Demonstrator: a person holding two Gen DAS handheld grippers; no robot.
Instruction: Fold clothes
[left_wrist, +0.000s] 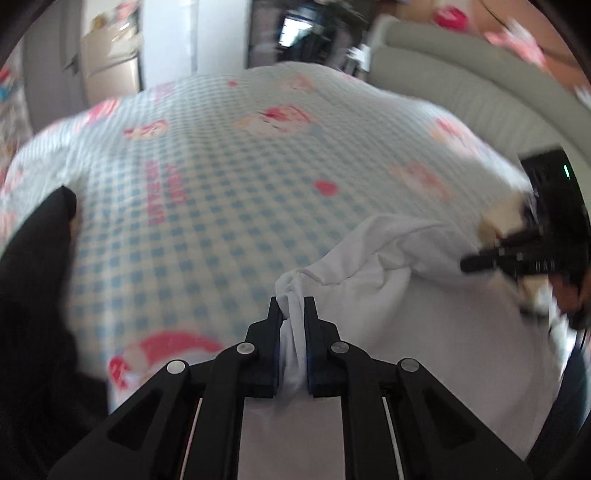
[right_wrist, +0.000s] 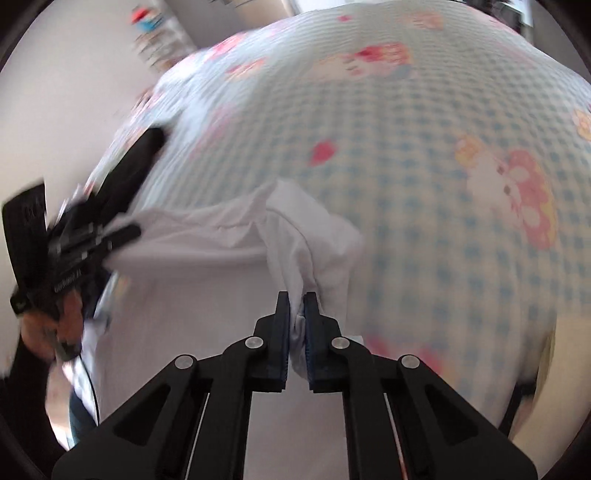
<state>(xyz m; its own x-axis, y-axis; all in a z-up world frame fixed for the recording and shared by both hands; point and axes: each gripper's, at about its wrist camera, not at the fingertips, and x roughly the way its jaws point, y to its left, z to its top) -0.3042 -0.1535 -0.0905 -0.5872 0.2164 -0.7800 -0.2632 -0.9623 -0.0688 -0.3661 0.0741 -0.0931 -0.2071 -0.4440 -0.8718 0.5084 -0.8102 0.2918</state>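
Note:
A white garment hangs stretched between both grippers above the near part of a bed. My left gripper is shut on a bunched edge of the white cloth, which pokes out past its fingertips. My right gripper is shut on another bunched edge of the same garment. In the left wrist view the right gripper shows at the right, against the cloth. In the right wrist view the left gripper shows at the left, held by a hand. Both views are blurred.
The bed carries a blue-checked sheet with pink cartoon prints. A black garment lies on the bed's left side. A grey padded headboard curves at the upper right. Cabinets and a doorway stand beyond the bed.

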